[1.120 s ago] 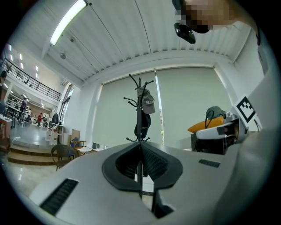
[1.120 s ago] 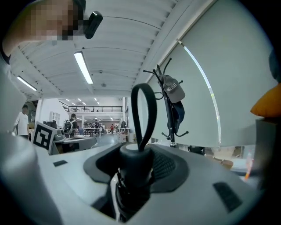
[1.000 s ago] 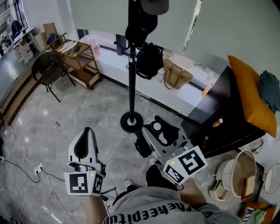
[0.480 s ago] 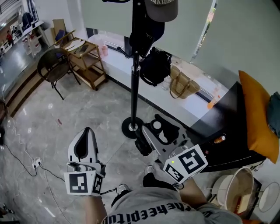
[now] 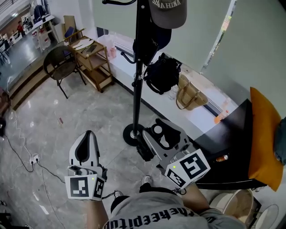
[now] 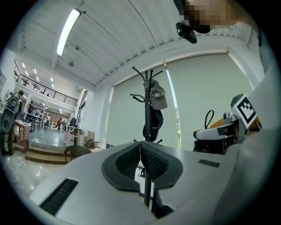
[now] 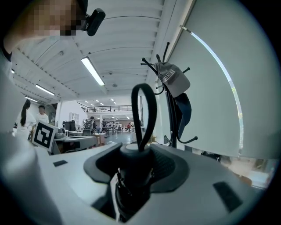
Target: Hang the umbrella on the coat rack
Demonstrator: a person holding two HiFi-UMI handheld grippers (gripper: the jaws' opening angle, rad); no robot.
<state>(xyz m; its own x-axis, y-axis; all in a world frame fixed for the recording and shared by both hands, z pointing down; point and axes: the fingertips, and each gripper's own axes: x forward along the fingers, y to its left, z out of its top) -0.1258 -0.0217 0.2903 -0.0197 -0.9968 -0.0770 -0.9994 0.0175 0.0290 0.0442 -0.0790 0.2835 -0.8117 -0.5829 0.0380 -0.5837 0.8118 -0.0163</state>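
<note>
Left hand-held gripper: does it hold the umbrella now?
No, the left hand-held gripper is shut with nothing between its jaws.

The floor (image 5: 67, 112) is glossy veined stone, the coat rack (image 5: 137, 85) smooth black metal, the cap (image 5: 166, 11) grey cloth, the bag (image 5: 190, 91) woven straw, and the right gripper (image 7: 138, 153) has matt grey plastic with ribbed dark pads (image 7: 170, 165) around the umbrella (image 7: 131, 176), a smooth black plastic handle.

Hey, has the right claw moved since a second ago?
Yes. In the head view the right claw, shut on the umbrella, has closed in on the coat rack base, which stood farther ahead earlier.
</note>
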